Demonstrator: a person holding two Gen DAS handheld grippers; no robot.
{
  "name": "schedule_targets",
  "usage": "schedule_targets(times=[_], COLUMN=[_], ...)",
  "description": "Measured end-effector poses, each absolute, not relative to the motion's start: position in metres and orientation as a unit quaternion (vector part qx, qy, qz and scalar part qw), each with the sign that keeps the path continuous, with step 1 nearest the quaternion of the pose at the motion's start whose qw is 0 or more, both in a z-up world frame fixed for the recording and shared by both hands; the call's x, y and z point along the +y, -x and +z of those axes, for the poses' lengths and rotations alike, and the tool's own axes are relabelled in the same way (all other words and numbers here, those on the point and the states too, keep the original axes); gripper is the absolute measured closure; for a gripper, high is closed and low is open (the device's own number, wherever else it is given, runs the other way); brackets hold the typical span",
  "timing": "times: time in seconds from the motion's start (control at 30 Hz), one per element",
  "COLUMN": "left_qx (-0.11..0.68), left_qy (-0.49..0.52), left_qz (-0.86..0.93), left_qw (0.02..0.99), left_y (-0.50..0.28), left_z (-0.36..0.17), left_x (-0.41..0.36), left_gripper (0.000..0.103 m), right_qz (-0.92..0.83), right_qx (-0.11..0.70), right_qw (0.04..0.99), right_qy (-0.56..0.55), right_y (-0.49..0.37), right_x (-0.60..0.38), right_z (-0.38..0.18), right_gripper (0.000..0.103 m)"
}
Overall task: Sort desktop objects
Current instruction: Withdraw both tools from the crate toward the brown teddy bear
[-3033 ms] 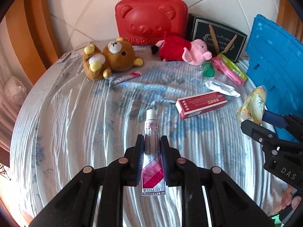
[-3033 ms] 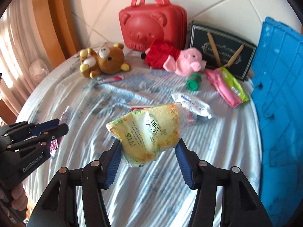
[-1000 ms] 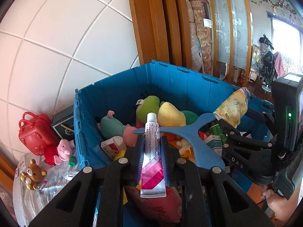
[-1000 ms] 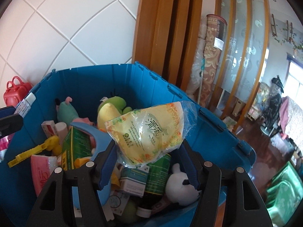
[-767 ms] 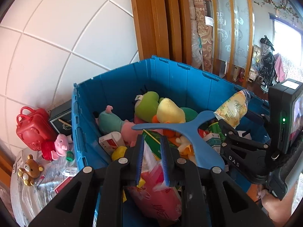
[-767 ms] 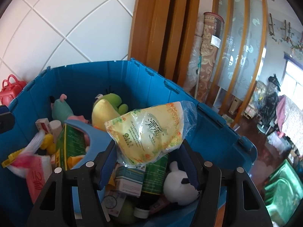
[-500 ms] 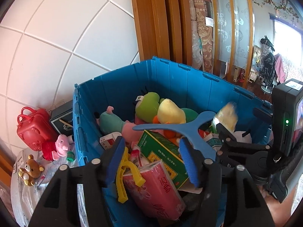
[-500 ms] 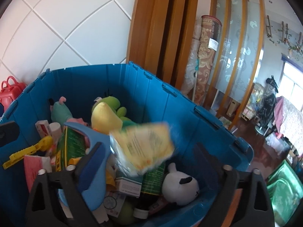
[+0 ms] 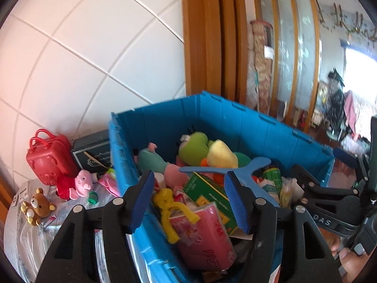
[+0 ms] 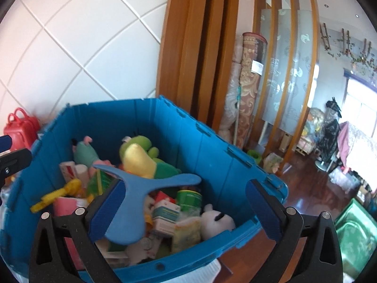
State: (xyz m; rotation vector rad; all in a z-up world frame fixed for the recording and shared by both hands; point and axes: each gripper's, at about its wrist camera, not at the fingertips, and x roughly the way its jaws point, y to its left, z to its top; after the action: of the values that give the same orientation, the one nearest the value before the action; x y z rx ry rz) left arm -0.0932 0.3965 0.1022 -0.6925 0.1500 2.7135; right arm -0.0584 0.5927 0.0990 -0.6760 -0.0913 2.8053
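A blue plastic crate (image 9: 247, 127) (image 10: 165, 122) is full of plush toys, boxes and packets. My left gripper (image 9: 188, 200) is open and empty above the crate's near-left side, over a pink tissue pack (image 9: 205, 233) and a yellow clip (image 9: 169, 207). My right gripper (image 10: 186, 210) is open and empty above the crate; it also shows in the left wrist view (image 9: 313, 195). The yellow snack packet (image 10: 188, 233) lies in the crate beside a white plush (image 10: 216, 224). A blue boomerang-shaped piece (image 10: 132, 200) lies on top of the pile.
On the bed left of the crate lie a red bear case (image 9: 47, 160), a pink pig plush (image 9: 77, 184), a brown bear plush (image 9: 37, 205), a green cap (image 9: 92, 197) and a dark box (image 9: 92, 153). Tiled wall and wooden door frame (image 10: 193, 47) stand behind.
Both grippers carried their loads from the bed to over the crate and opened. The tube dropped from the left gripper and the yellow packet from the right into the crate.
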Motion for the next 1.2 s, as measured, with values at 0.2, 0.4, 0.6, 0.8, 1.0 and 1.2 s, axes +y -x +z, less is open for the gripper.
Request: schedule_targets(times=[0.2,0.4,0.6,0.8,1.0,1.2], left_qx=[0.016,0.0,-0.001,-0.025,-0.044,-0.075], left_qy=[0.183,0.206,0.255,0.31,0.37,0.428], left_qz=[0.979,0.978,0.967,0.947,0.919,0.882], left_qw=[0.09,0.04,-0.01,-0.078,-0.133,-0.18], left_y=[0.078,0.091,0.111,0.129,0.151,0.179], left_z=[0.11,0.095,0.064,0.022,-0.026,-0.078], left_x=[0.326,0.239,0.148,0.046,-0.038,-0.105], left_gripper=[0.012,0.012,0.012,0.012,0.012,0.012], right_qz=[0.977,0.981,0.979,0.971,0.94,0.897], right_qx=[-0.035,-0.045,-0.051,-0.059,-0.075,-0.112], right_qw=[0.079,0.024,-0.035,-0.094,-0.145,-0.197], right_qy=[0.194,0.187,0.192,0.214,0.3,0.379], right_y=[0.044,0.052,0.063,0.093,0.149,0.208], right_x=[0.541,0.471,0.389,0.299,0.216,0.151], right_z=[0.126,0.141,0.147,0.128,0.069,0.004], right_gripper=[0.0,0.0,0.0,0.0,0.0,0.0])
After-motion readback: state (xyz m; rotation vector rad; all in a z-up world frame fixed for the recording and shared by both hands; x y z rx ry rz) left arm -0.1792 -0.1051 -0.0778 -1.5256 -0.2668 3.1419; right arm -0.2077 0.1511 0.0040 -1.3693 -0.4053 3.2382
